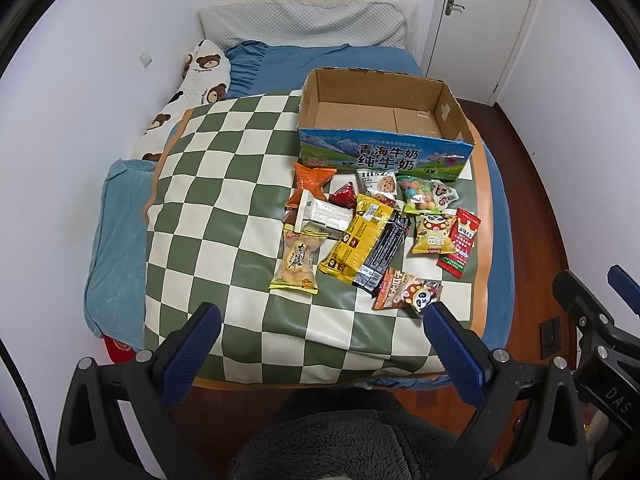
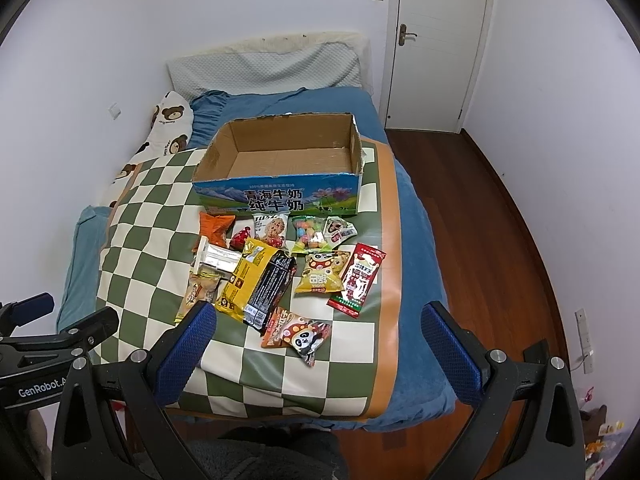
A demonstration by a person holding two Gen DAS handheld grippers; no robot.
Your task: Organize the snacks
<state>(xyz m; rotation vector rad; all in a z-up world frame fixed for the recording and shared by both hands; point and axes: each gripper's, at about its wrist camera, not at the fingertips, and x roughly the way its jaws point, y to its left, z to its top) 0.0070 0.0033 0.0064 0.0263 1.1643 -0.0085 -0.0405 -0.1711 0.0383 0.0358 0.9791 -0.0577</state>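
Both wrist cams sit high off the foot of the bed, looking down along it toward the door wall. Left one's further left, right one further right; both share the checkered mat (image 1: 224, 184), cardboard box (image 2: 276, 194) and snack pile (image 1: 368, 232).

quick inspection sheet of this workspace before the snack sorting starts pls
surface: green and cream checkered mat spread over a blue bed
job's things: open cardboard box, nothing seen inside; snack packets loose in front of it, among them a yellow packet and a red sachet
clutter: bear-print pillow at the wall side
grippers: left gripper and right gripper both open, holding nothing, short of the snacks
cables: nothing seen
surroundings: white walls, closed door, wooden floor
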